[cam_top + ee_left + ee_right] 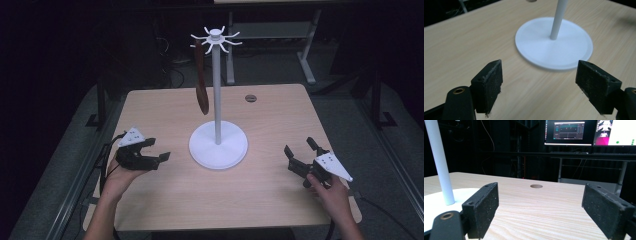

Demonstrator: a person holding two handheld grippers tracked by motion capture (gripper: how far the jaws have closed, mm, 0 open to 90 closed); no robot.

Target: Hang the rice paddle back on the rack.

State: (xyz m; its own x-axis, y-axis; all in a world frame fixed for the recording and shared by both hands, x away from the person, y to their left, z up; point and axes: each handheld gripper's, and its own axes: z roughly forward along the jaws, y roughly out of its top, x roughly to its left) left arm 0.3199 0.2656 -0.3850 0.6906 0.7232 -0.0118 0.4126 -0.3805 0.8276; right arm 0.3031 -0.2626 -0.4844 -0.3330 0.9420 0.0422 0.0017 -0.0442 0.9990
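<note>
At the left of the high view, the person's left hand (116, 181) holds the left hand-held gripper (156, 150) low over the pale wooden desk (165, 200), its jaws spread apart and empty, pointing toward the stand. In the left gripper view the two black pads (487, 85) frame bare wood, with the stand's round base (536, 47) just ahead of them.

At the centre of the desk stands a white hook stand (216, 85): a flat disc base (200, 145), an upright pole, and a crown of curved hooks (216, 39) at the top. A dark brown strap-like item (201, 80) hangs from a hook on the left side of the crown, its lower end above the desk and beside the pole, not touching it.

Behind the stand, a small round cable hole (250, 98) sits near the far edge.

At the right, the right hand (332, 192) holds the right hand-held gripper (300, 148), jaws likewise apart and empty. The right gripper view shows its pads (482, 207) over bare desk, the pole (440, 162) at left, and lit monitors (567, 131) beyond.
</note>
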